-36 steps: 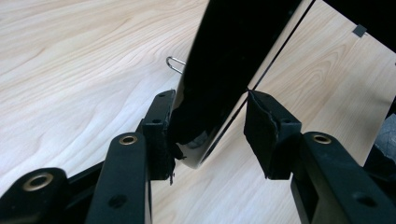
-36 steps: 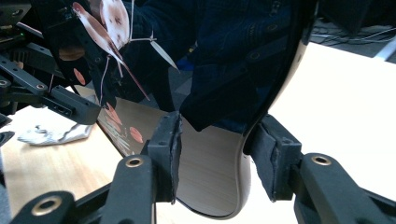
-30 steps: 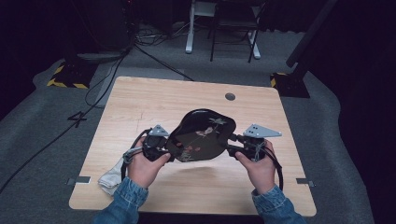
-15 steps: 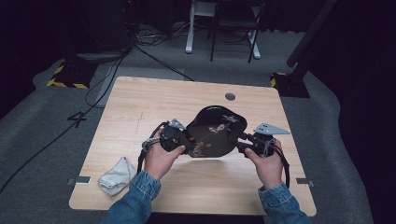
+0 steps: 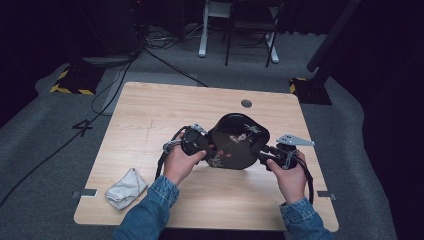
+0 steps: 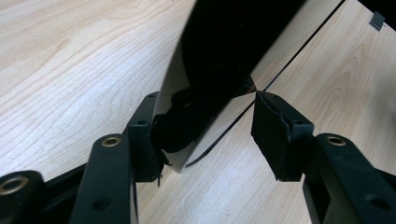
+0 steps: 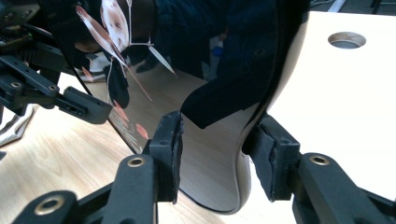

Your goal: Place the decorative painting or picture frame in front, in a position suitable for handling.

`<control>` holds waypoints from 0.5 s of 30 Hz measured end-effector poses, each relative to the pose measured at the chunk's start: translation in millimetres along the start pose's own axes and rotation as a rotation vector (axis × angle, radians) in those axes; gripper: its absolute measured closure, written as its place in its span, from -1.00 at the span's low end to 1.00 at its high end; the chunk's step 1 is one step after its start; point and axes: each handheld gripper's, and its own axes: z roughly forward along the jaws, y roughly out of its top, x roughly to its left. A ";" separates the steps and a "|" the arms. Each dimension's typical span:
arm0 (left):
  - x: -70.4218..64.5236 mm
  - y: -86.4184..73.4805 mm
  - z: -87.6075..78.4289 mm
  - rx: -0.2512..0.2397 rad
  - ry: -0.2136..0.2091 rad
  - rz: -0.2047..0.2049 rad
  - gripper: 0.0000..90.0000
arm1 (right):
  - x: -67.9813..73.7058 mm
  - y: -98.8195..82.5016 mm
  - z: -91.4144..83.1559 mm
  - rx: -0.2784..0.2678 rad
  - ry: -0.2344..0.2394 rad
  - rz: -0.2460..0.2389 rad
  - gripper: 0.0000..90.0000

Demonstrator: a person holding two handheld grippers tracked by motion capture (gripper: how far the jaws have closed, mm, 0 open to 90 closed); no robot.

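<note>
- Tray [image 5: 237, 141]: a glossy black one with a painted flower pattern, held up on a tilt over the middle of the table [image 5: 150, 115], a gripper at each of its two ends
- Left gripper [image 5: 200, 146]: at the tray's left end; in the left gripper view the tray's rim [image 6: 187, 140] lies against the left pad [image 6: 149, 149], while the right pad [image 6: 275, 135] stands clear of it with bare wood showing between (so the clamp is loose, not pinching); its jaws have just been opening, with the tray's edge between them
- Right gripper [image 5: 267, 156]: at the tray's right end; in the right gripper view the curved rim [image 7: 243, 154] sits between the two pads, the right pad [image 7: 271, 158] against its outer side and the left pad [image 7: 170, 154] up to its shiny inner face; its jaws have just been closing and they clasp the tray
- Hands: each wraps one gripper's body, denim sleeves [image 5: 150, 210] coming in over the table's near edge
- Cloth [image 5: 125, 188]: a crumpled pale rag lying flat near the near left corner, well apart from the tray
- Hole [image 5: 246, 103]: a round grey one near the middle of the far edge
</note>
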 end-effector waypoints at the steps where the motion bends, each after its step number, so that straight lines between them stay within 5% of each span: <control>1: 1.1 1.3 1.5 -0.005 -0.003 0.002 0.00 | -0.9 -1.0 -0.7 -0.008 -0.004 0.009 0.29; 15: 2.2 2.1 12.6 -0.087 0.036 0.045 -0.16 | -12.2 -5.7 2.1 -0.073 0.017 0.048 0.28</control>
